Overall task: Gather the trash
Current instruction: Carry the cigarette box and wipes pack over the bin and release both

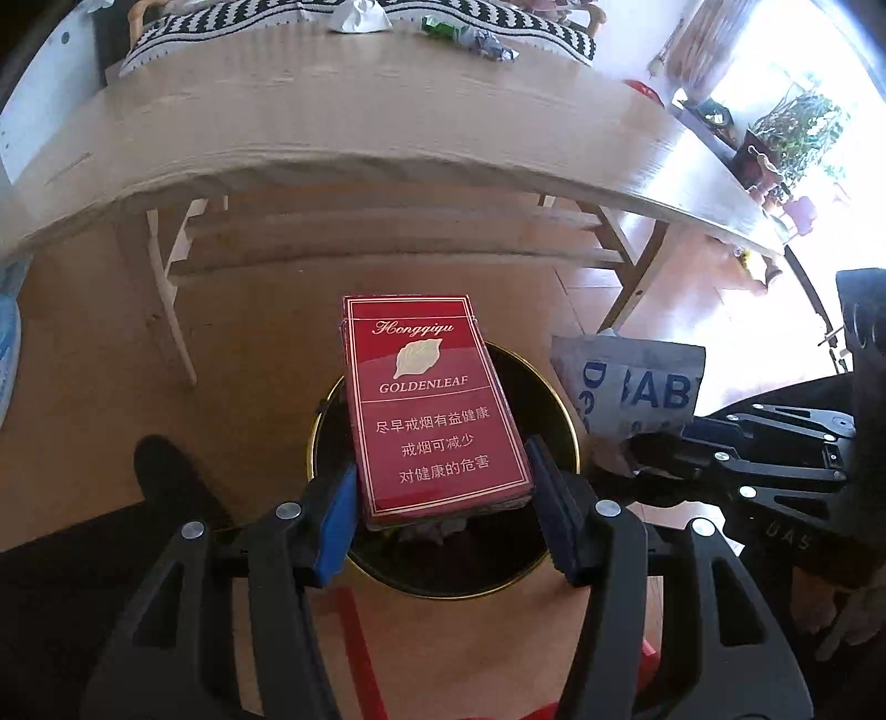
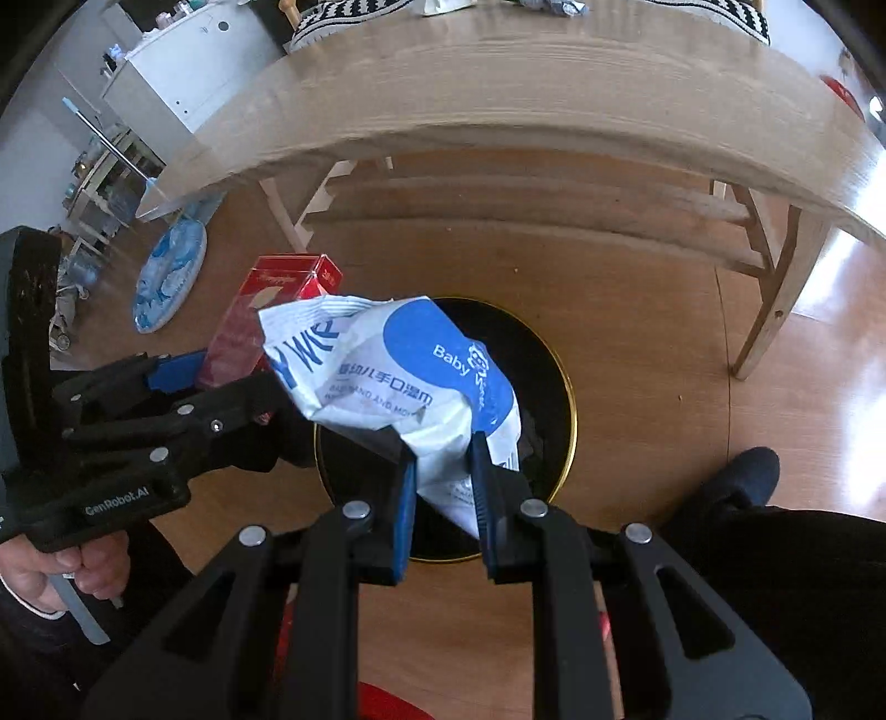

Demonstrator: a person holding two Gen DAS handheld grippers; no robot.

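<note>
My left gripper (image 1: 443, 493) is shut on a red cigarette pack (image 1: 432, 404) and holds it over a round black bin (image 1: 554, 426) with a gold rim on the floor. My right gripper (image 2: 443, 487) is shut on a crumpled white and blue baby wipes packet (image 2: 398, 365) and holds it over the same bin (image 2: 548, 387). In the right wrist view the cigarette pack (image 2: 277, 299) and the left gripper (image 2: 183, 371) show at the left. In the left wrist view the packet (image 1: 631, 387) and the right gripper (image 1: 653, 448) show at the right. Some trash lies in the bin.
A wooden table (image 1: 332, 133) stands just beyond the bin, with a white crumpled paper (image 1: 357, 16) and green and silver wrappers (image 1: 470, 36) at its far edge. A wooden chair (image 2: 498, 194) is under it. My shoes (image 2: 742, 476) are beside the bin.
</note>
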